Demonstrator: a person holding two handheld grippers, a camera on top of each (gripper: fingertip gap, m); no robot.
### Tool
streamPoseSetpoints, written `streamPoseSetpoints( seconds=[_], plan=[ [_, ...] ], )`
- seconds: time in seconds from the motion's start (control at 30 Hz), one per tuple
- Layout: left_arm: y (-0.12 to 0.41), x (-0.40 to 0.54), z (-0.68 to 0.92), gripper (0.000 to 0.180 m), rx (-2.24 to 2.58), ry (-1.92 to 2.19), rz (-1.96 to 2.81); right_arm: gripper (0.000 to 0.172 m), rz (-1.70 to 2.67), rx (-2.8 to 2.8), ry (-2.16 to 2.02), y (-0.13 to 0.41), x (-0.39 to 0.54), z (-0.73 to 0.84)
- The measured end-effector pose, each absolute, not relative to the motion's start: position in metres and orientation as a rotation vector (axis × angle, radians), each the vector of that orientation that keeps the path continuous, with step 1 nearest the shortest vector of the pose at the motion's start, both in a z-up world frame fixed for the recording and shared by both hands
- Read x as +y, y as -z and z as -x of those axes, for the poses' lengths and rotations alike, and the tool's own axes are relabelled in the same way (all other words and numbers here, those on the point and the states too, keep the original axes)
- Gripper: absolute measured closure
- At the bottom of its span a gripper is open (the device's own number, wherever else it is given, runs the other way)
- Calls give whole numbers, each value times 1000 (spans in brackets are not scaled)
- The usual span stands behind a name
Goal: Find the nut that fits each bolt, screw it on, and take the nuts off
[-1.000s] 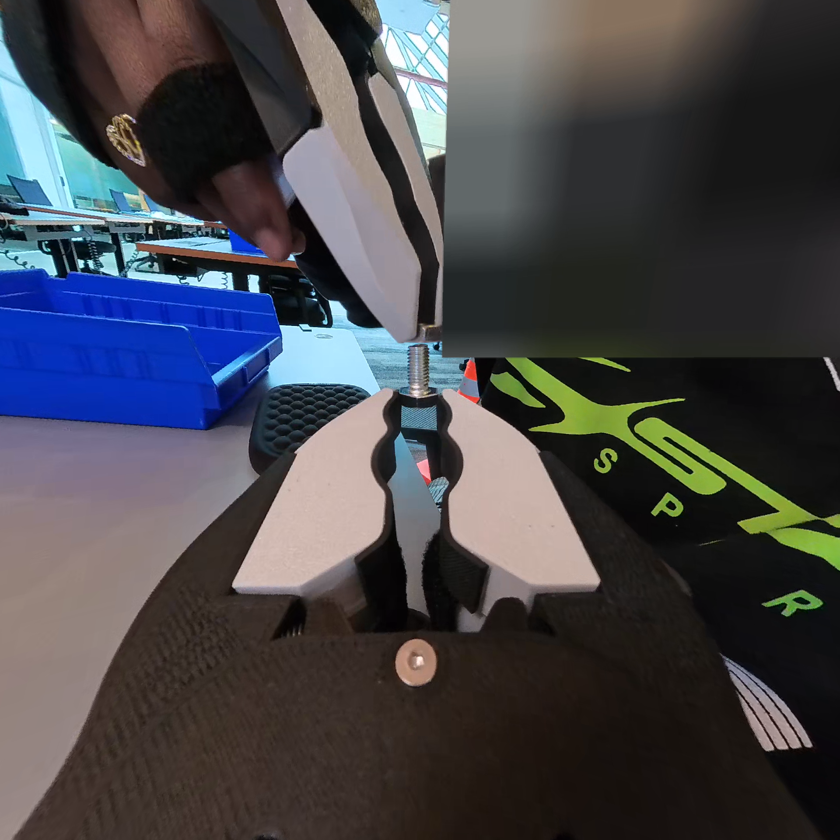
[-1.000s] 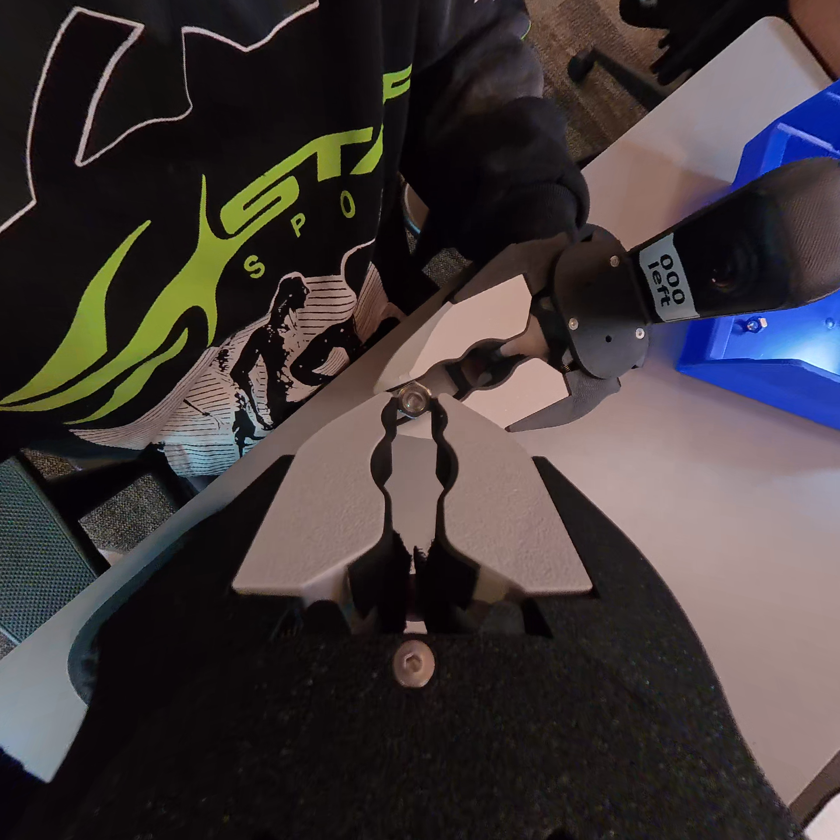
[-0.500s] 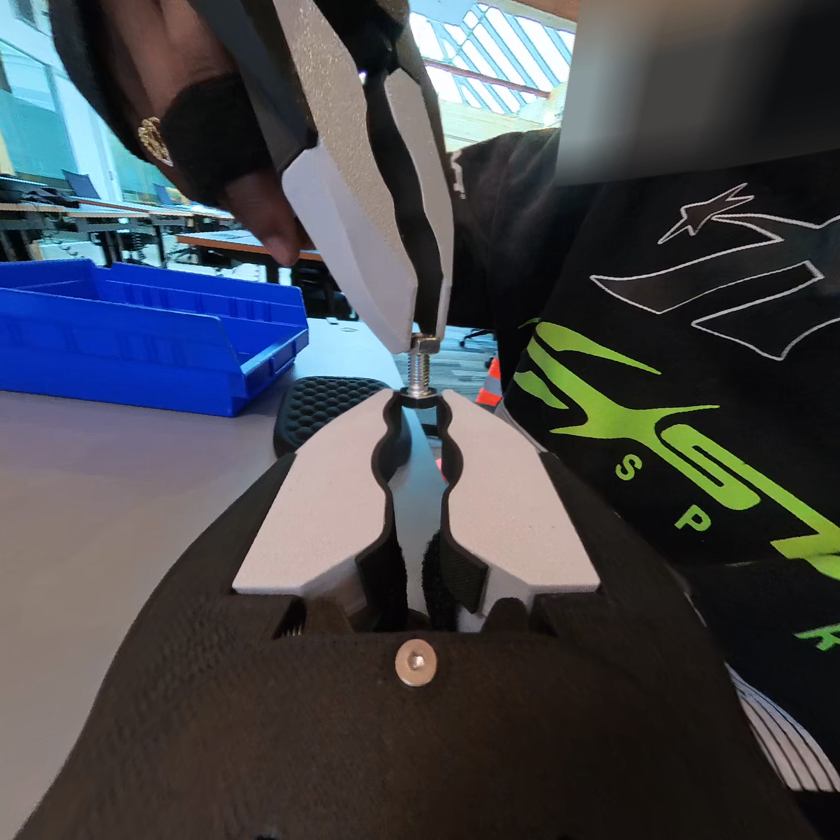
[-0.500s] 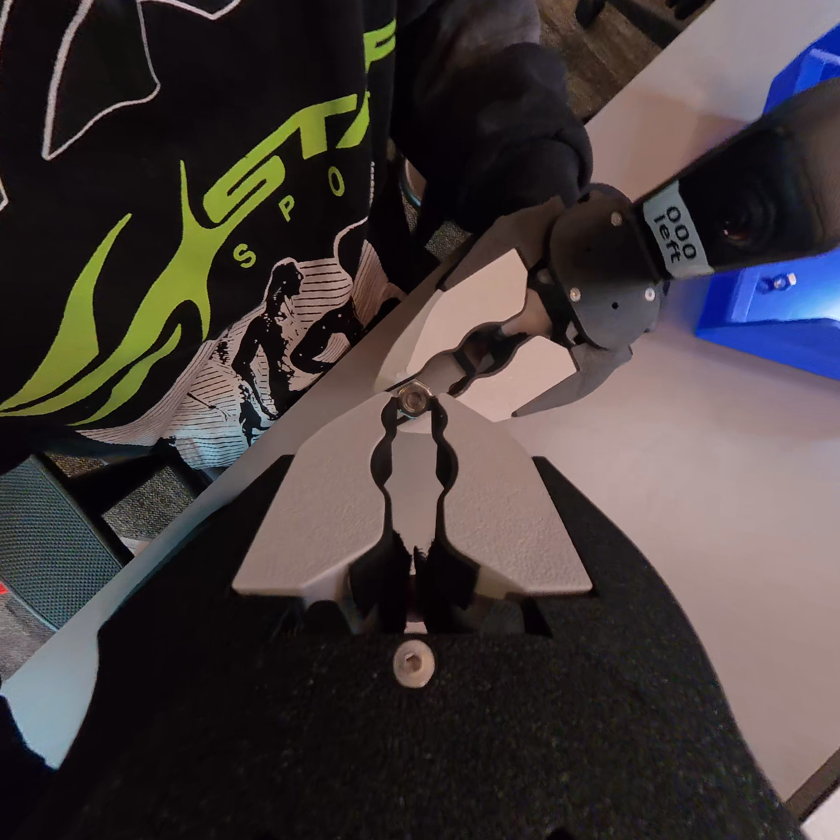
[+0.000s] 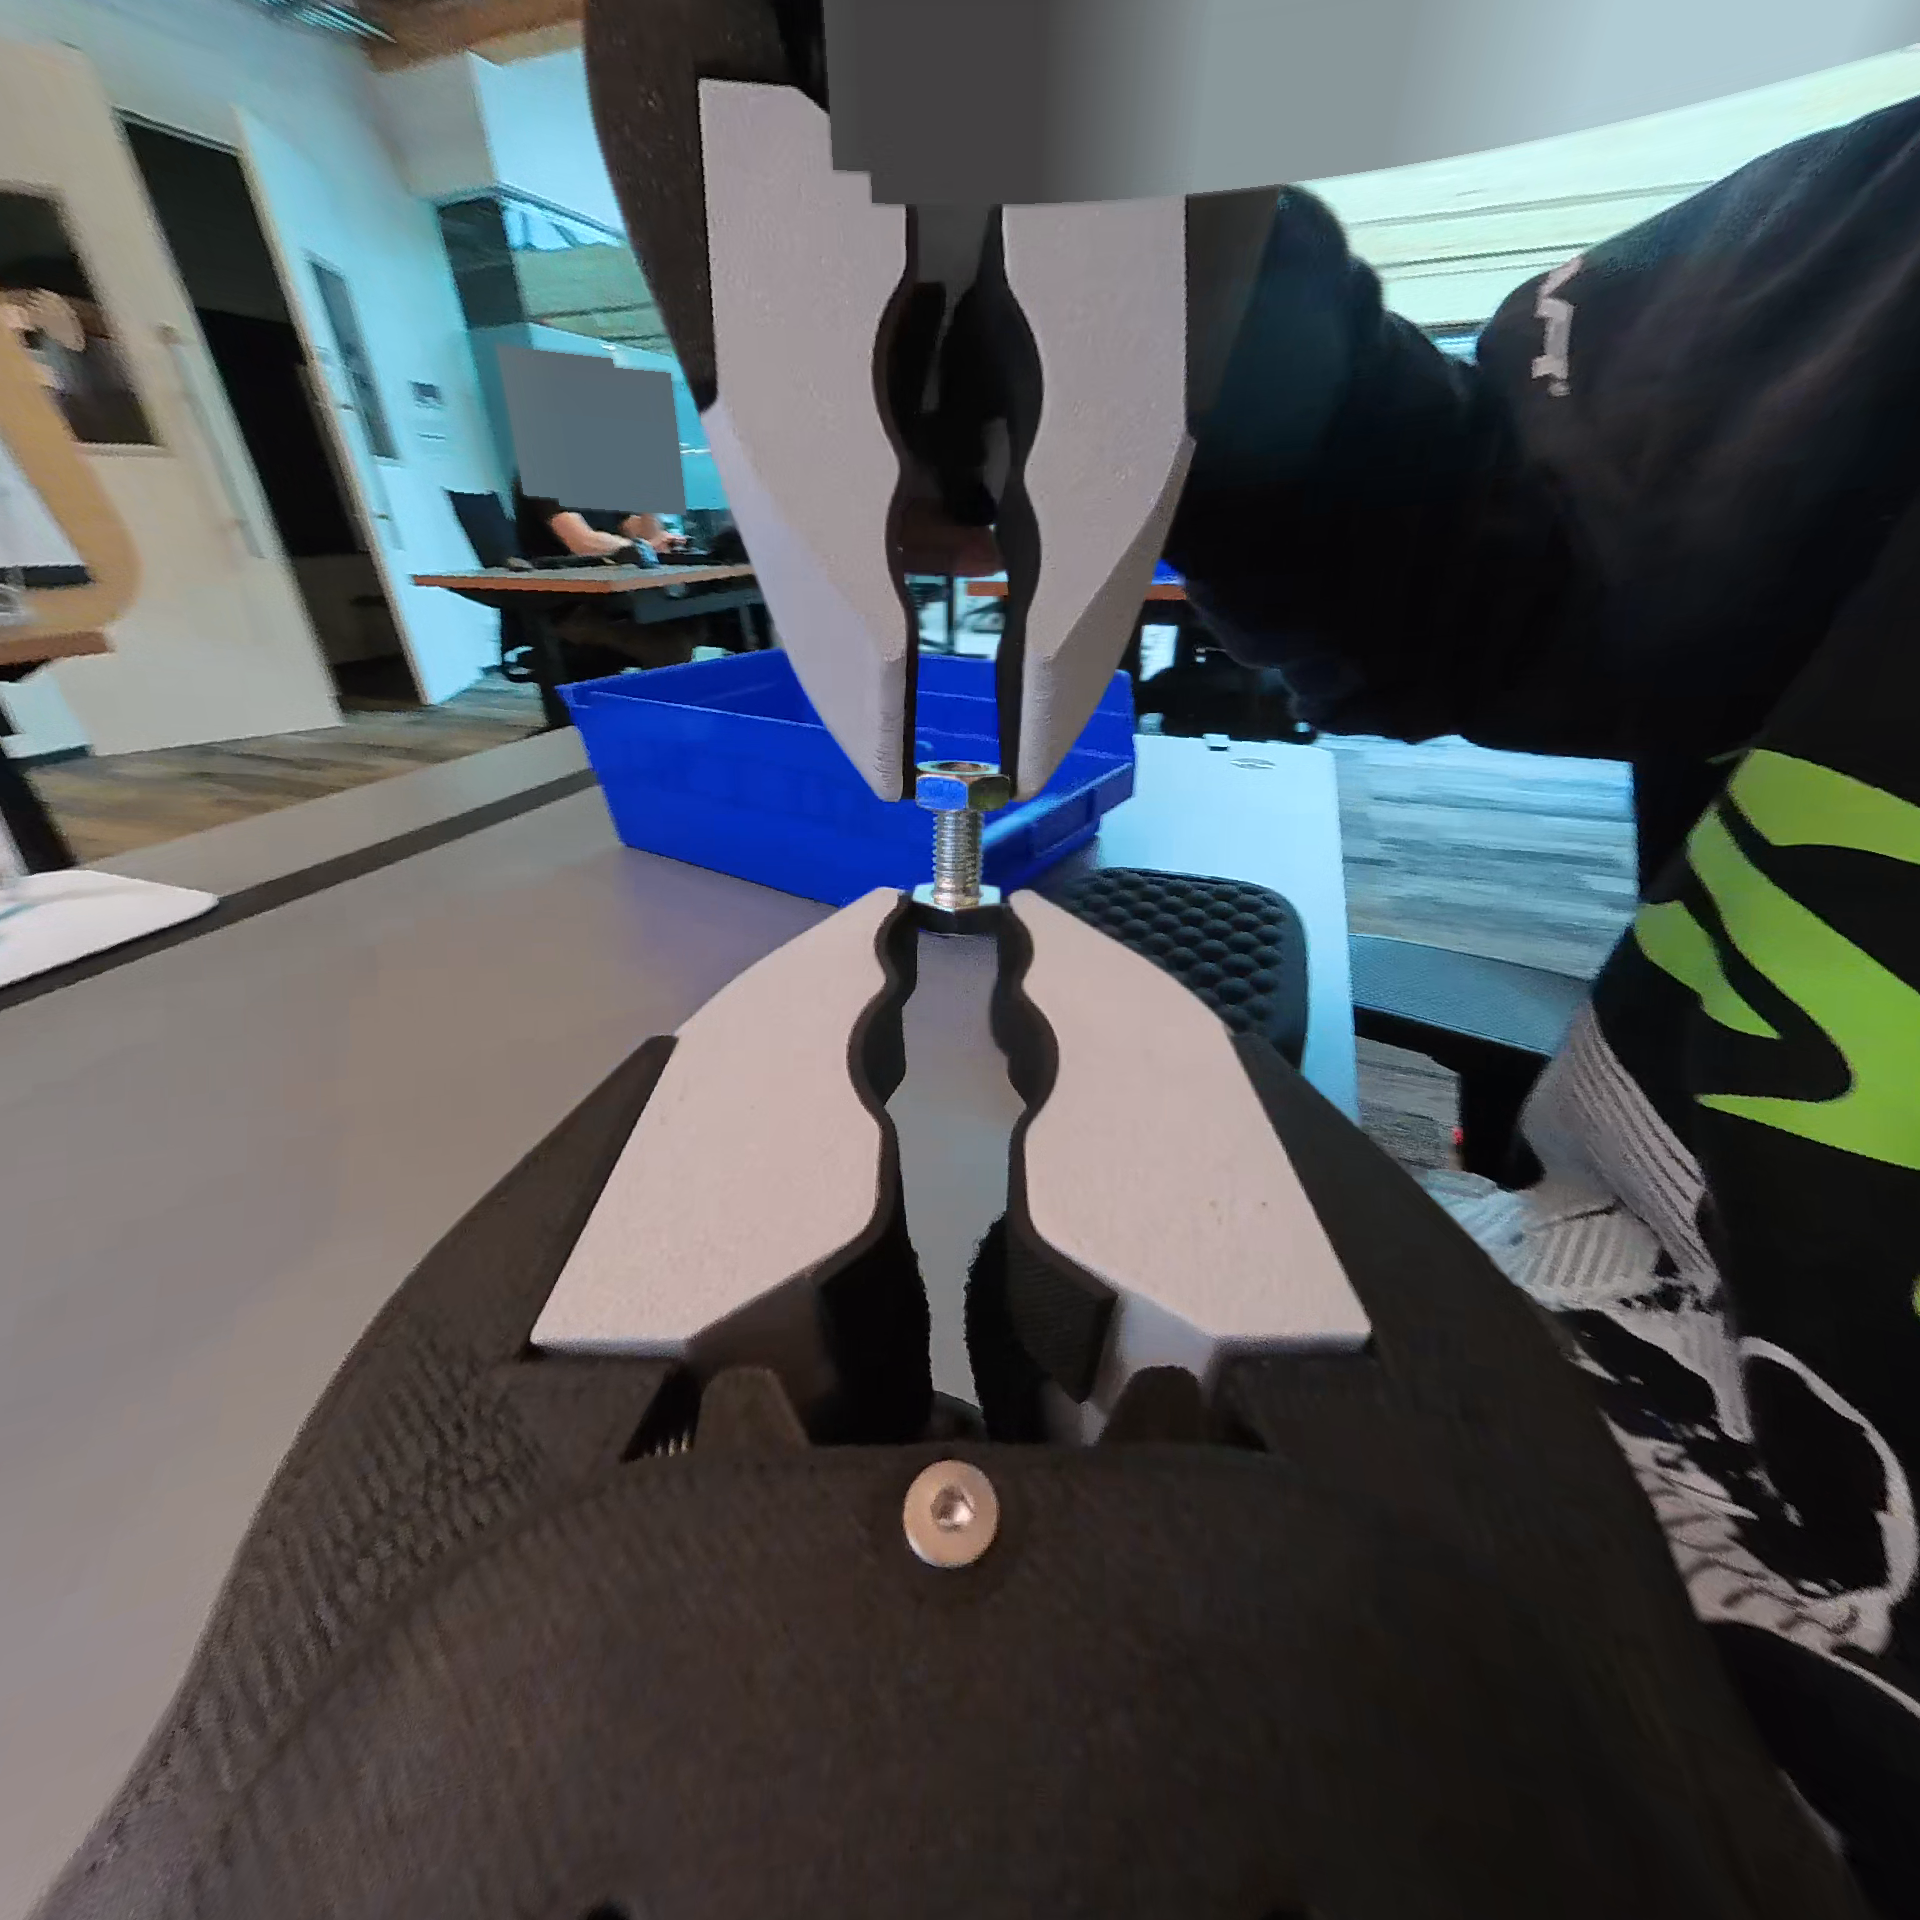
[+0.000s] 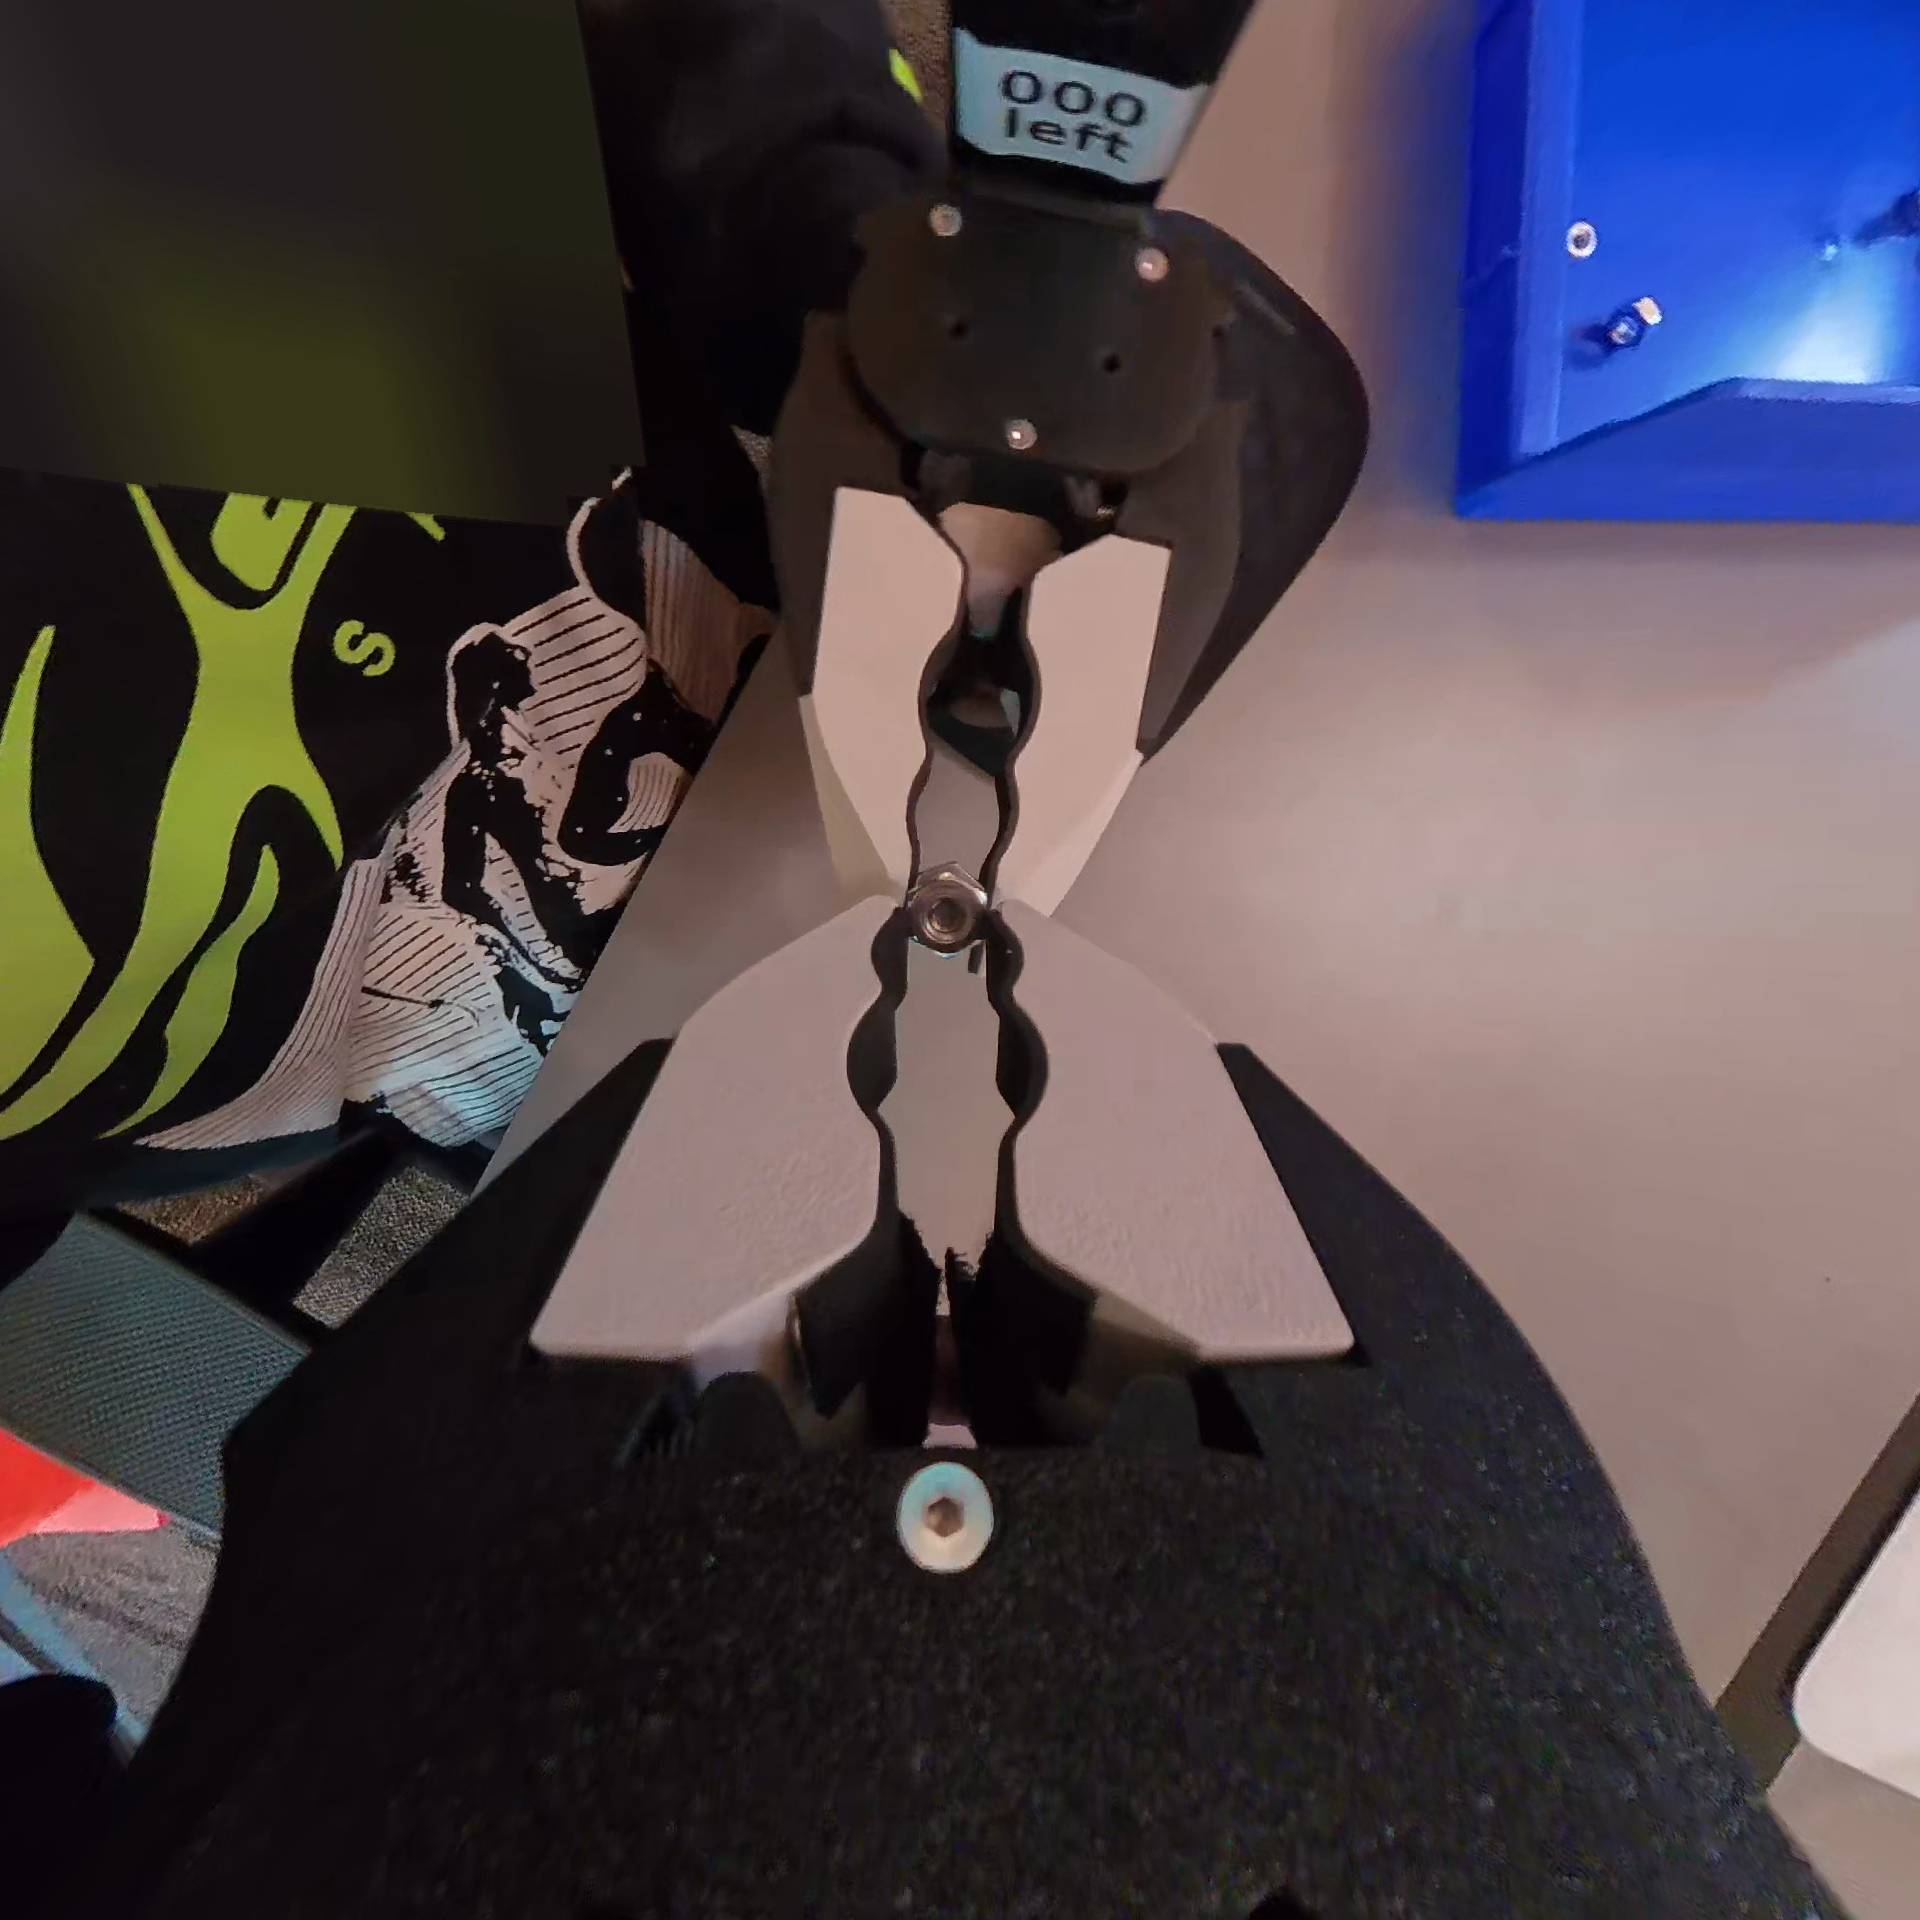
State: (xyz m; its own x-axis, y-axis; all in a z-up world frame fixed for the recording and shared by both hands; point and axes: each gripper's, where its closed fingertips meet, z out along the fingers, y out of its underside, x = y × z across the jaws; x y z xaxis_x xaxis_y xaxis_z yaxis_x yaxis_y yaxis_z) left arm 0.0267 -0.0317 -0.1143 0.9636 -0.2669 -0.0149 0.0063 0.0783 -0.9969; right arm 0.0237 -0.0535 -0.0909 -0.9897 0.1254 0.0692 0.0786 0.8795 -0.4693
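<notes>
Silver, the bolt (image 5: 958,852) is clamped by its head in the left gripper (image 5: 954,914) above the surface (image 5: 312,1039); the hex nut (image 5: 961,787), probably started on its tip, is pinched by the right gripper (image 6: 940,925)

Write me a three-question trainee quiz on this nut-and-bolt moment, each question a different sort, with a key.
1. True or false: the left gripper clamps the head of the bolt, whose threaded shank points up.
2. Multiple choice: the nut is (A) lying on the table, (B) pinched at the tips of the right gripper at the top of the shank, (C) inside the blue bin.
3. Fill in: behind the bolt, on the grey table, stands a ____ bin.

Key: 1 true; 2 B; 3 blue.
</notes>
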Motion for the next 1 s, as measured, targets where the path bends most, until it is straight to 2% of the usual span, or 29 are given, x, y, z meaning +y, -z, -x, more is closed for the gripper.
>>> streamPoseSetpoints(
  seconds=[0.37, 0.7, 0.83, 1.0],
  plan=[
    [113, -33, -23, 166, 184, 188, 1456, 157, 202, -2933, -706, 91, -53, -19],
    [113, -33, -23, 166, 187, 197, 1452, 150, 206, -2923, -739, 90, -54, -17],
    [111, -34, -20, 166, 164, 204, 1437, 134, 271, -2876, -821, 87, -55, -14],
    [105, -34, -11, 166, 123, 207, 1407, 106, 531, -2476, -1314, 72, -59, 2]
  ],
)
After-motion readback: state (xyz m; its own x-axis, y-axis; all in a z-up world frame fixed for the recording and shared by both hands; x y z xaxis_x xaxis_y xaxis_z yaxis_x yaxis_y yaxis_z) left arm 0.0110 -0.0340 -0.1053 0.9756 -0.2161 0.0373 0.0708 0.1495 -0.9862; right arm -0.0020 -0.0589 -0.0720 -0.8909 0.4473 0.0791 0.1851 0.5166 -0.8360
